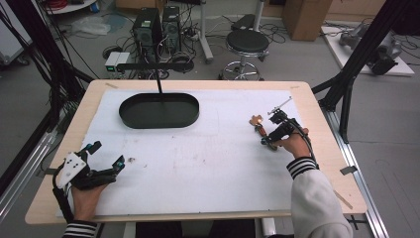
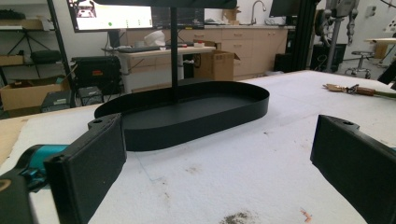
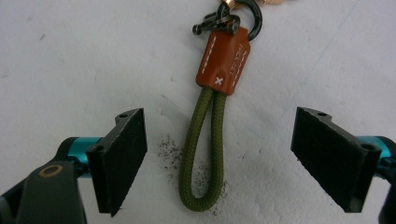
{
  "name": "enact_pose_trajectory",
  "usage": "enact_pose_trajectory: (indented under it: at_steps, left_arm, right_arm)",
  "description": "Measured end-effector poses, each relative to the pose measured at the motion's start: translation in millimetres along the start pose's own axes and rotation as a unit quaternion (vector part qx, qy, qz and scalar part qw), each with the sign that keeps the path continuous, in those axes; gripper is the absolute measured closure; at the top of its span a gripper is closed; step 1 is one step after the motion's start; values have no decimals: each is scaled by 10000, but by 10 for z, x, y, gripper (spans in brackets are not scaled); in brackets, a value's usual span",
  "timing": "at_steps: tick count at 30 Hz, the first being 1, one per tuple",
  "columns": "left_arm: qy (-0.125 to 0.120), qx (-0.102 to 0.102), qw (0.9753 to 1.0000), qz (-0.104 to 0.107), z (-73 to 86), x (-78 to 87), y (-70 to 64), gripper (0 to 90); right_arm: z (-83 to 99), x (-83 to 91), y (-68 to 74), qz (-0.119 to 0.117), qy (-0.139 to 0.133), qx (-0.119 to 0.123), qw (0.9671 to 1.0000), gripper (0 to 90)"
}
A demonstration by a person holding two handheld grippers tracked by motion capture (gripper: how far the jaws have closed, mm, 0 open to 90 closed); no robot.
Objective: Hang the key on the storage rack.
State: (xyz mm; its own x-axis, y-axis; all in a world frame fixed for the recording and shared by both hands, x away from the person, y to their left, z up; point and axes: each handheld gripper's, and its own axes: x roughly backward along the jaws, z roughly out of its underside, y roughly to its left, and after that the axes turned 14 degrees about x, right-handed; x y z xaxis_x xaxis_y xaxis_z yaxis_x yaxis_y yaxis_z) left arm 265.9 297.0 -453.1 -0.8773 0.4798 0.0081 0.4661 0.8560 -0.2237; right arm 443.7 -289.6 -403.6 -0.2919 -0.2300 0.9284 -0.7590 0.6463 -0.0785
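Right hand-held gripper (image 3: pixel 217 163) hangs over the keychain (image 3: pixel 205 140), jaws spread wide, nothing gripped. The keychain lies flat on the white mat at the right side of the bench (image 1: pixel 317 129): olive cord loop nearest the jaws, brown leather tab (image 3: pixel 223 61) beyond it, black clasp at the far end. The loop sits between the two pads, a little nearer the left one.

Left hand-held gripper (image 1: pixel 101 163) rests near the bench's front left corner, jaws apart and empty, facing the black oval tray (image 2: pixel 196 112), which is well apart from the keychain.

Judgement: the step is the pick. Best to centre the loop between the pads, lower until the tips nearly touch the mat, then close across both cord strands just below the tab. A pinch at the loop's tip risks slipping.
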Motion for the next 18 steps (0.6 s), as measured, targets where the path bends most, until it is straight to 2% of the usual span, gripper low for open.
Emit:
enact_pose_trajectory:
  at_steps: [8, 15, 18]
  left_arm:
    - [1, -1, 10000, -1, 0, 0, 0, 40]
    - [-2, 1, 10000, -2, 0, -1, 0, 40]
    - [-4, -2, 10000, -4, 1, -1, -1, 40]
  right_arm:
    - [-19, -29, 20, 29, 198, -43, 9998, 281]
    - [-20, -33, 22, -3, 253, -92, 9996, 370]
    - [-21, -39, 18, -4, 233, -94, 9997, 377]
